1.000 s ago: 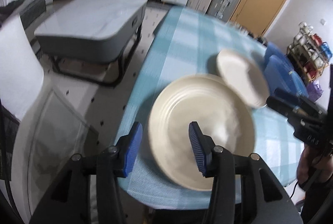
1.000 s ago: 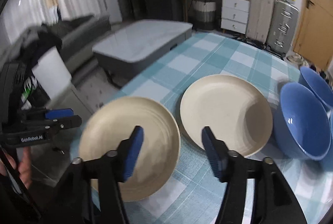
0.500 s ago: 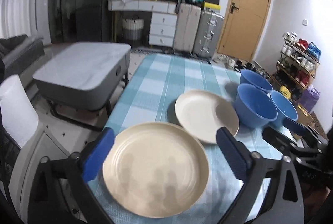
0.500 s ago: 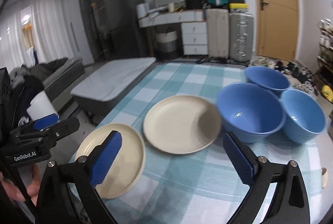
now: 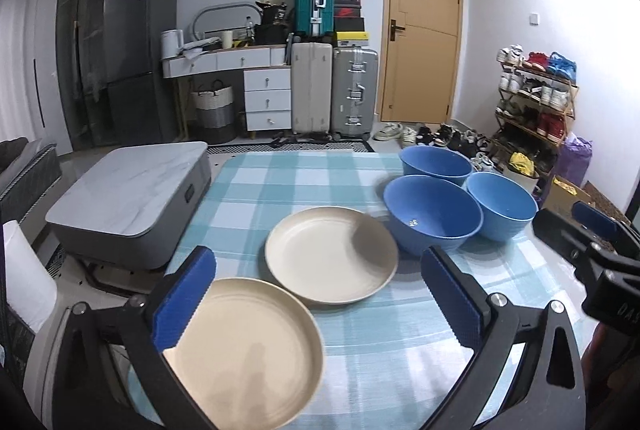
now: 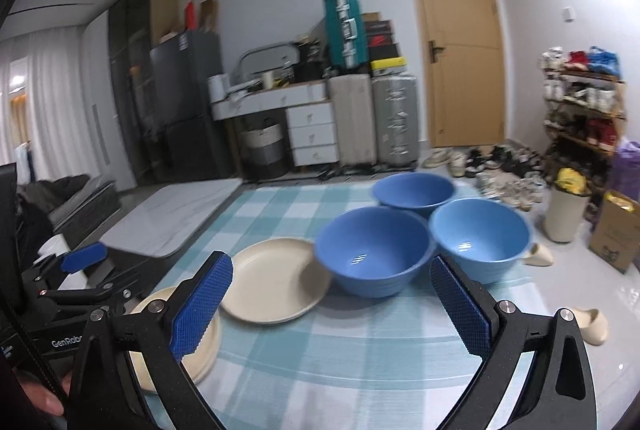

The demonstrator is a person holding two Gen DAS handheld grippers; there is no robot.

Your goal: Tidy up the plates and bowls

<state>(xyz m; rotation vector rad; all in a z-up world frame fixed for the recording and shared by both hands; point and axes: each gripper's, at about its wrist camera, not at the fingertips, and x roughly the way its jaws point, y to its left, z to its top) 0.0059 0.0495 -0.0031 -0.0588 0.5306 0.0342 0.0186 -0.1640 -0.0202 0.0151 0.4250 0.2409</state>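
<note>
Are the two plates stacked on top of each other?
No, the near plate and the far plate lie side by side on the checked tablecloth, each showing its own full inside.

The far left part of the table [image 5: 288, 178] is bare. Two plates [image 5: 332, 254] fill the near left. Three blue bowls [image 5: 432, 214] sit close together, blocking the right side.
</note>
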